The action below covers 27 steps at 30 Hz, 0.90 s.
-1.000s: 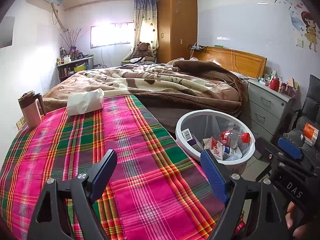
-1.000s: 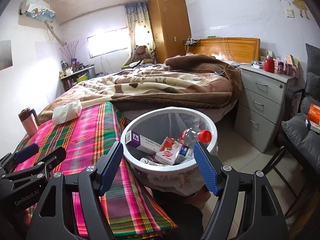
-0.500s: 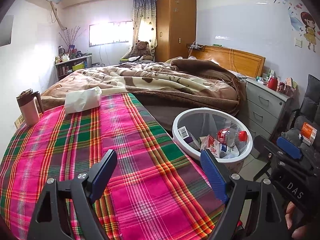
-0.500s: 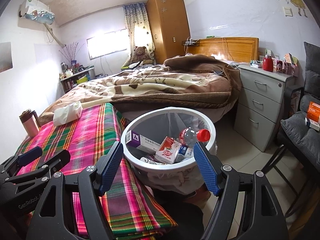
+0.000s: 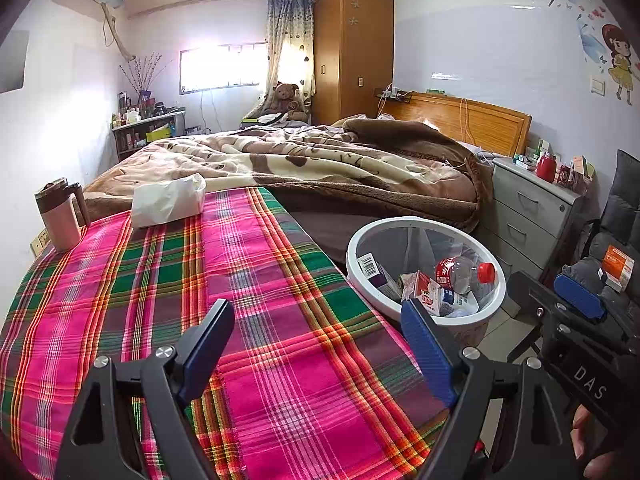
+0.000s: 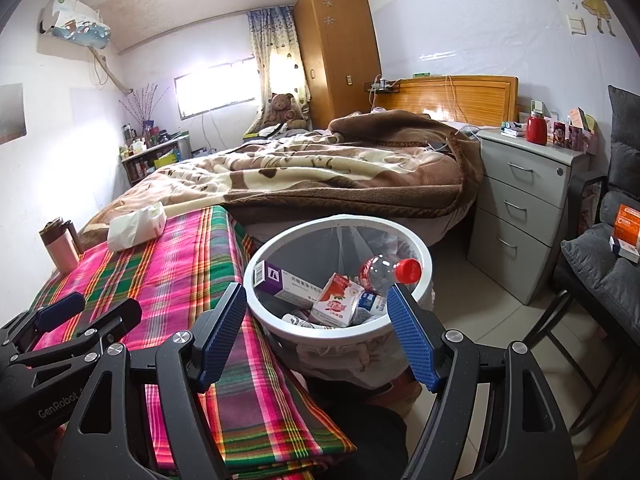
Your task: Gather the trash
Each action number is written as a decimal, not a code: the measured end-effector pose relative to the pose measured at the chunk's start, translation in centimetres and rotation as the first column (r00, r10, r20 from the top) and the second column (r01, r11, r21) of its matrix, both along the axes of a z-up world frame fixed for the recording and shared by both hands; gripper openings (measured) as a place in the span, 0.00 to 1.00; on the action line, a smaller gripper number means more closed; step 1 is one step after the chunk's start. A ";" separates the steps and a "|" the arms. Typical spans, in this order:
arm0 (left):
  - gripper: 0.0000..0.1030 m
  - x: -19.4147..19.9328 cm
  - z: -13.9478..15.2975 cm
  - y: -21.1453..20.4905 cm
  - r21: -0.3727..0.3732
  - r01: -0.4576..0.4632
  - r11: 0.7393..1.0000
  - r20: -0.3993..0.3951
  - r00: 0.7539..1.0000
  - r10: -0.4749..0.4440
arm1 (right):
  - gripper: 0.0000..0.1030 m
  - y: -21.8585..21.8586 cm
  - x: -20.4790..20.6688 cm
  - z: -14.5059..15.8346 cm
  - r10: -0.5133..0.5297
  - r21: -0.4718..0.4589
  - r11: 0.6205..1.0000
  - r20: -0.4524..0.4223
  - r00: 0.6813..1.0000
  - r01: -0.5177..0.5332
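Mug (image 5: pixel 60 216): stands upright at the far left of the plaid cloth (image 5: pixel 200 300).
Tissue pack (image 5: pixel 168 200): lies beside the mug; print unreadable.
Left gripper (image 5: pixel 316 344): jaws wide apart over the cloth, empty.
Bin (image 6: pixel 264 256): white, just beside the cloth's right edge; base hidden.
Purple box (image 6: pixel 288 280): long axis running left to right in the bin.
Bottle (image 6: pixel 384 270): on its side in the bin, red cap pointing right; lower body buried.
Right gripper (image 6: pixel 316 328): jaws wide apart before the bin, empty.
Change: both grippers unmoved, and the bin's contents lie as a second ago.
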<state>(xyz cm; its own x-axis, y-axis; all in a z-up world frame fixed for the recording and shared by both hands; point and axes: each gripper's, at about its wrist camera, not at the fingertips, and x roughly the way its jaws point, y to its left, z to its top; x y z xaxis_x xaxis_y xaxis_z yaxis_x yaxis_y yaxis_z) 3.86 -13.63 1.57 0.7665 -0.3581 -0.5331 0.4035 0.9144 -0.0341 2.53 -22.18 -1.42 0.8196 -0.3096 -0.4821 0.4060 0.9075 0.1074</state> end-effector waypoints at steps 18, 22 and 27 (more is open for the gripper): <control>0.84 0.0 0.0 0.1 0.000 0.001 1.000 -0.001 1.000 -0.001 | 0.72 0.2 0.0 0.2 0.007 -0.003 1.000 0.001 1.000 -0.007; 0.84 0.0 0.1 0.2 0.000 -0.001 1.000 -0.002 1.000 0.001 | 0.72 0.2 -0.1 0.2 0.006 -0.001 1.000 0.003 1.000 -0.006; 0.84 0.0 0.1 0.3 -0.004 -0.008 1.000 -0.003 1.000 0.008 | 0.72 0.3 -0.1 0.2 0.008 0.000 1.000 0.000 1.000 -0.008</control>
